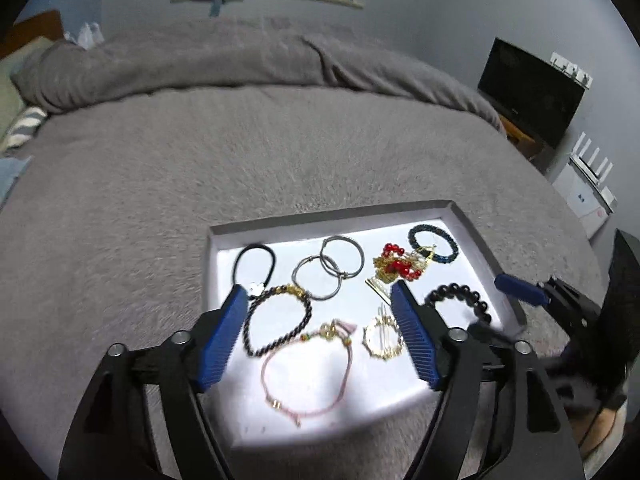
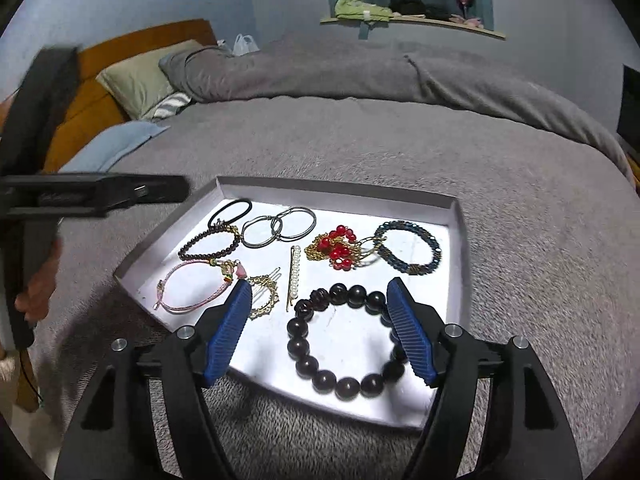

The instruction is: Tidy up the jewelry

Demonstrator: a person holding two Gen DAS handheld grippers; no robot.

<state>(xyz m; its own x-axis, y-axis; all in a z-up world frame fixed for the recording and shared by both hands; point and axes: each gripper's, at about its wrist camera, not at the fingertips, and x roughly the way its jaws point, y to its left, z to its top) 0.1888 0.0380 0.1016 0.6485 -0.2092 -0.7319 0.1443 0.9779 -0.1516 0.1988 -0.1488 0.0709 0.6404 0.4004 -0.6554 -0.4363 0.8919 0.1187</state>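
Observation:
A shallow white tray lies on the bed and holds jewelry. In it are a black hair tie, two silver hoops, a dark thin-bead bracelet, a pink cord bracelet, a gold comb, a red-and-gold piece, a blue bracelet, a pearl hair pin and a large black bead bracelet. My left gripper is open above the thin-bead and pink bracelets. My right gripper is open above the black bead bracelet.
The tray rests on a grey blanket covering the bed. Pillows and an orange headboard are at the far left. A shelf with clutter hangs on the wall. A dark screen stands at the right.

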